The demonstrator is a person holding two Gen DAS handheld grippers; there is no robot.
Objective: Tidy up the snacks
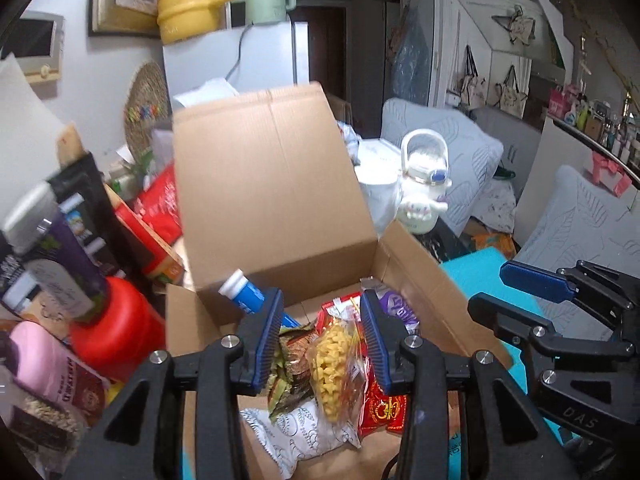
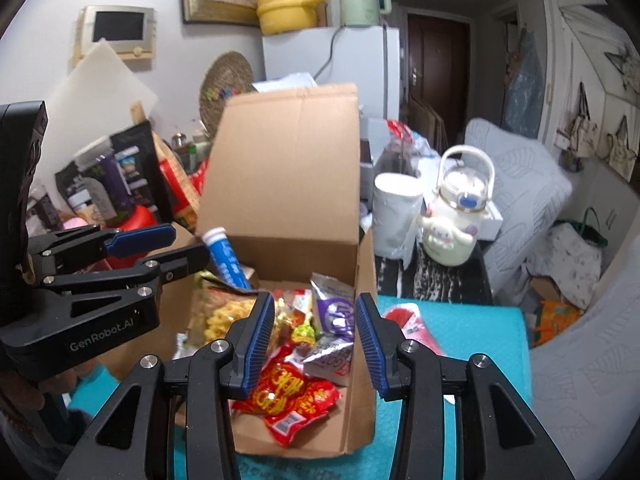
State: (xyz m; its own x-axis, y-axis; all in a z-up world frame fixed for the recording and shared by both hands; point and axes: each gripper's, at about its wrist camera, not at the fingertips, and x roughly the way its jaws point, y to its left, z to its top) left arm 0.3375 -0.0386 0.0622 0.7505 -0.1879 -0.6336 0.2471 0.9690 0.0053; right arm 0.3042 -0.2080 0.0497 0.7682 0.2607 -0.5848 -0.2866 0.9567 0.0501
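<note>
An open cardboard box (image 1: 272,184) (image 2: 288,168) stands on a teal mat with its rear flap upright. Inside lie a clear bag of yellow snacks (image 1: 332,364) (image 2: 224,316), a white bag (image 1: 304,436), red packets (image 1: 380,404) (image 2: 288,396), a purple packet (image 1: 400,308) (image 2: 340,312) and a blue tube (image 1: 244,292) (image 2: 224,256) leaning in the back left corner. My left gripper (image 1: 320,300) (image 2: 188,242) hovers open above the box's left half, holding nothing. My right gripper (image 2: 314,300) (image 1: 490,288) hovers open over the right half, also without anything between its pads.
A red-and-white packet (image 2: 412,324) lies on the teal mat (image 2: 460,360) right of the box. Bottles and packets crowd the left, among them a red bottle (image 1: 116,328). A white cup (image 2: 396,208) and a cream character kettle (image 2: 456,224) stand behind on the right.
</note>
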